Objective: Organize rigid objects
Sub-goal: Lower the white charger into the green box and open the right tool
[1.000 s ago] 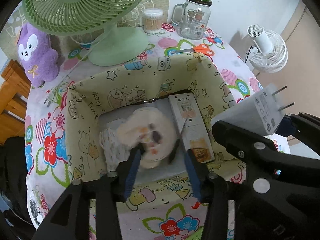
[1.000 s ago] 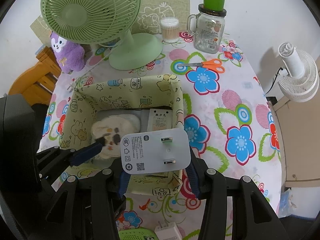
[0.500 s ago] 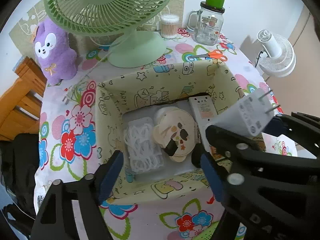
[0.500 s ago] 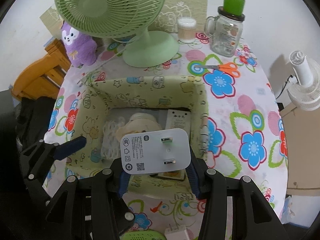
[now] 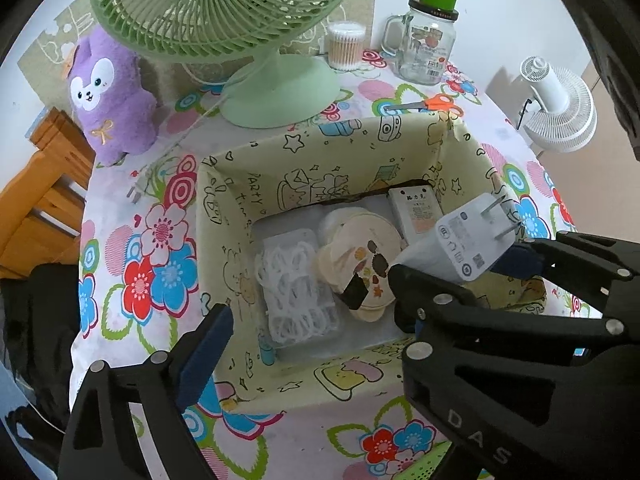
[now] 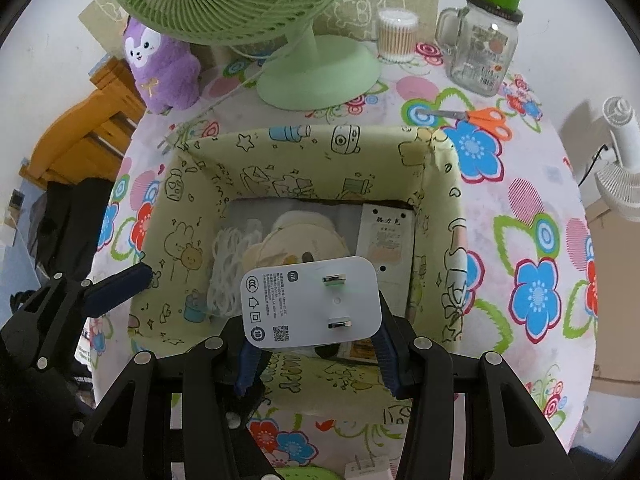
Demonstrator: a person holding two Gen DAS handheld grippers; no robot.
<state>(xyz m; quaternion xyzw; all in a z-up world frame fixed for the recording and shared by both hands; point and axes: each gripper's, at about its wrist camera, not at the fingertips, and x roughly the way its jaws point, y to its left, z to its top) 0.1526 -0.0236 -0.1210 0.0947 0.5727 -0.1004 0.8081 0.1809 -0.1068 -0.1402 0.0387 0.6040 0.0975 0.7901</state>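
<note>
A yellow-green cartoon-print fabric basket (image 5: 320, 136) (image 6: 304, 136) stands on the flowered tablecloth. In it lie a white clip pack (image 5: 296, 284), a round beige disc with dark spots (image 5: 360, 256) and a flat labelled box (image 5: 416, 212). My left gripper (image 5: 312, 328) hovers over the basket's near edge, its jaws opening with nothing between them; its right finger is hidden behind the other tool. In the right wrist view only one of its fingers (image 6: 120, 286) shows. My right gripper (image 6: 314, 344) (image 5: 460, 268) is shut on a white plug charger (image 6: 310, 308) (image 5: 468, 240), held above the basket's right half, prongs up.
Behind the basket stand a green desk fan (image 5: 276, 92), a purple plush (image 5: 108, 96), a cotton-swab tub (image 5: 346, 46) and a glass jar with green lid (image 5: 428, 48). Orange scissors (image 5: 436, 104) lie near the far right corner. Another white plug (image 6: 368, 468) lies at the near table edge.
The left gripper's jaws have spread wide and let go of the beige disc, which now lies in the basket. The right gripper has carried the charger further over the basket.
</note>
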